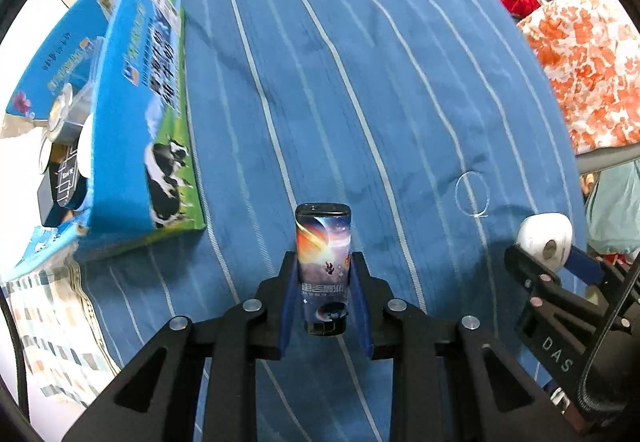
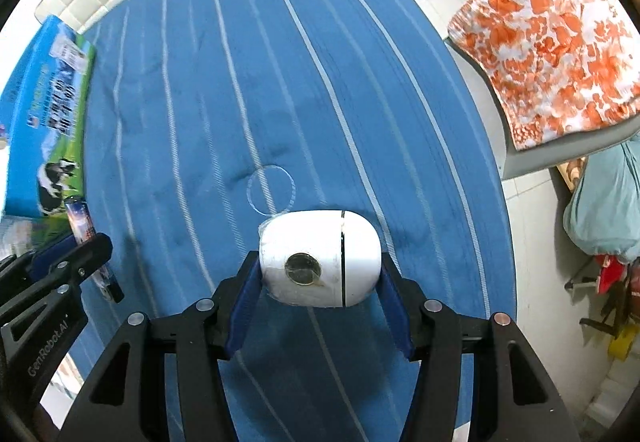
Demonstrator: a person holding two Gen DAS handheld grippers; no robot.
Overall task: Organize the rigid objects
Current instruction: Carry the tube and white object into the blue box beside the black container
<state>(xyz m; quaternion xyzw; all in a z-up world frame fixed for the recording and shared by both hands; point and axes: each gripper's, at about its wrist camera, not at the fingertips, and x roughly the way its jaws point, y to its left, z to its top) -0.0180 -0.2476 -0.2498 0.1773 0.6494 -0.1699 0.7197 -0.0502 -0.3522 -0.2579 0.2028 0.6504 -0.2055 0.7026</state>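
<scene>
While L gripper (image 1: 323, 274) clamps lighter (image 1: 323, 262) & R gripper (image 2: 320, 274) clamps white capsule (image 2: 320, 258), milk carton (image 1: 132, 114) holds small gadgets.

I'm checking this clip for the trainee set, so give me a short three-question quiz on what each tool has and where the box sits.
1. True or false: the left tool is shut on the slim dark tube printed with a space scene.
2. What does the right tool grip? A) the white egg-shaped plastic case with a round metal disc; B) a red mug; C) a steel spoon.
3. Fill in: in the left wrist view, the blue cardboard box with a cow picture lies on the ____ side of the blue striped cloth.

Key: 1 true; 2 A; 3 left.
</scene>
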